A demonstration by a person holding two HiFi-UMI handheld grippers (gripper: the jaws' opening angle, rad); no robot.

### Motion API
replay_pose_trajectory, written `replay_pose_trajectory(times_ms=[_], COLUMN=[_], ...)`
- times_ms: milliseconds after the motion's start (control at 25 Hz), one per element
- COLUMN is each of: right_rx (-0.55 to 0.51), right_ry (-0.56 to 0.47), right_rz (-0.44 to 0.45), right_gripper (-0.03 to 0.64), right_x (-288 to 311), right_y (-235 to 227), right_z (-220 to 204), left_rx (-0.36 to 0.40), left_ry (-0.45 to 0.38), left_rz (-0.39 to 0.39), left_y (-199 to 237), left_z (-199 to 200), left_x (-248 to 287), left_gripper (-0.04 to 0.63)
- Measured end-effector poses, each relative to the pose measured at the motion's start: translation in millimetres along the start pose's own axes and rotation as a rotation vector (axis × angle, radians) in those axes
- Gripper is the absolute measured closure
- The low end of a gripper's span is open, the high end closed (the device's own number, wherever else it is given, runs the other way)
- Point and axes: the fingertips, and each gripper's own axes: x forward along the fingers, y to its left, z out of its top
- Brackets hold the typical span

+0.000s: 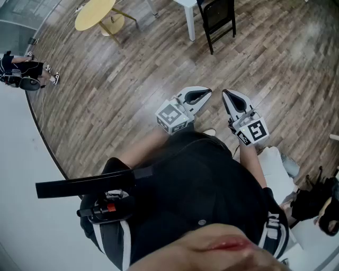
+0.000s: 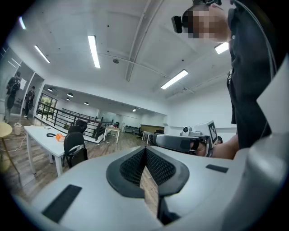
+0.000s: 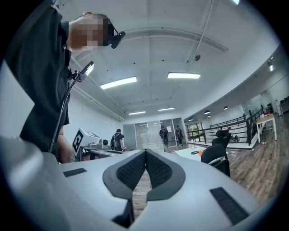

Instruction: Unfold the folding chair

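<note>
Black folding chair [image 1: 217,18] stood well ahead of the closed, empty left gripper [image 1: 205,94] and right gripper [image 1: 228,95].
It stood on the wooden floor [image 1: 132,69] just beside a white table leg [image 1: 189,18]; the grippers were side by side, jaws together on nothing.

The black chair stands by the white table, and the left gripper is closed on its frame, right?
No. The black chair does stand by the white table, but the left gripper is closed on nothing: the left gripper view shows its jaws together and empty, with the chair far off.
</note>
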Motion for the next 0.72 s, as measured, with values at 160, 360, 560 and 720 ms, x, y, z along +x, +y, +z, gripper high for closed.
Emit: replay_pose_trajectory(times_ms=[160,360,560,720], right_rx=[-0.007,-0.004,0.016,-0.006], right_ry=[-0.005,-0.008,-0.037,-0.038], right_rz=[0.015,0.006,0.016,0.052], right_gripper=[0.609,0.609,0.609,0.609], right_x=[-1,-9,-13,-13], right_y=[-1,1,2,9], right_z=[-1,-3,1,1], left_rx=[0.005,0.012,0.033,0.052], left_ry=[-0.001,0.0,-0.031,-0.042], left_rz=[0.003,-0.009,-0.026,-0.038], left_y=[3,-5,-14,-20], left_z=[-1,-2,4,6], left_x=[4,7,7,6], left_gripper=[0.591,0.591,0.591,0.591])
